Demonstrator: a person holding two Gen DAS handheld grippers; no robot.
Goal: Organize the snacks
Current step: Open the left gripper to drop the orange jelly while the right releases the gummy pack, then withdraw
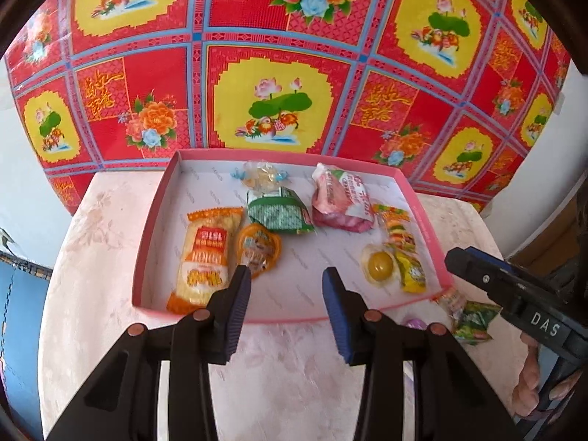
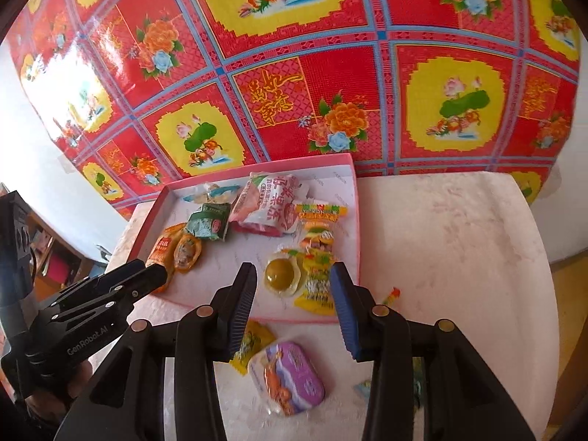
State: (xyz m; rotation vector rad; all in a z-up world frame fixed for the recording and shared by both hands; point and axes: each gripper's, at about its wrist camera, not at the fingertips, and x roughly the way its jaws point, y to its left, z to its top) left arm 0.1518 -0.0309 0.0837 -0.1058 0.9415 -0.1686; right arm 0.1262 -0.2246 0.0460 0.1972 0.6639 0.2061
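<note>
Inside, the pink tray holds wrapped snacks — both grippers spread, empty.

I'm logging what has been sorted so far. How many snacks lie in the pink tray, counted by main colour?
Orange: 2 (long pack, jelly cup)
Yellow: 2 (egg gummy, yellow packet)
Green: 1 (green pack)
Pink: 1 (pink pack)
Clear with blue ends: 1 (clear candy)
Multicolour: 1 (burger strip)
Total: 8
</note>
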